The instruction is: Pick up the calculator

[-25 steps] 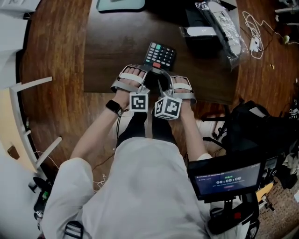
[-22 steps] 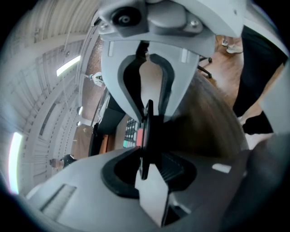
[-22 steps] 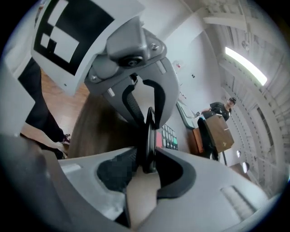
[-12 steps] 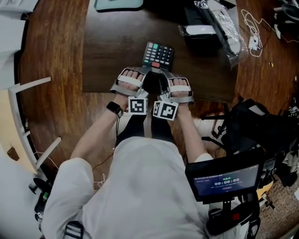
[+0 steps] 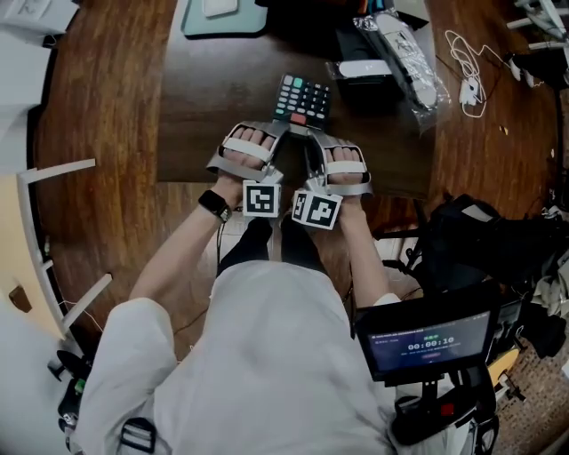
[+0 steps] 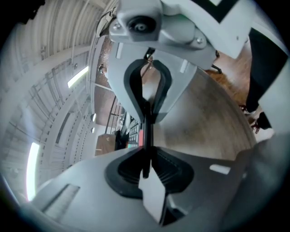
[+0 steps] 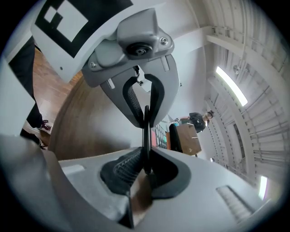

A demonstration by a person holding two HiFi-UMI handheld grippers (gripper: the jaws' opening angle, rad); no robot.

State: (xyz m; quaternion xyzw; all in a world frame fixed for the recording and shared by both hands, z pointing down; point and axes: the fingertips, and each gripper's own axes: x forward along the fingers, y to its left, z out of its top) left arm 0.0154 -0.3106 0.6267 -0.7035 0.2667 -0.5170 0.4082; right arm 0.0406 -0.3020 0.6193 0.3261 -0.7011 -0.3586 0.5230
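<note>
The black calculator (image 5: 302,99), with teal and red keys, is held by its near edge over the dark desk mat (image 5: 204,98). My left gripper (image 5: 283,127) is shut on the edge's left part and my right gripper (image 5: 309,131) on its right part, the two side by side. In the left gripper view the calculator (image 6: 146,136) shows edge-on as a thin dark slab pinched at my left gripper (image 6: 147,115). The right gripper view shows the same: the calculator (image 7: 146,140) clamped edge-on in my right gripper (image 7: 146,118), clear of the wooden table.
A teal tray (image 5: 222,18) lies at the mat's far edge. A black box with a bagged white device (image 5: 400,53) sits to the right, next to a white cable (image 5: 467,62). A white frame (image 5: 36,204) stands left; a black bag (image 5: 480,240) and screen (image 5: 431,342) are right.
Both grippers have closed on the calculator's near edge and drawn together. The calculator has come up off the mat with them.
</note>
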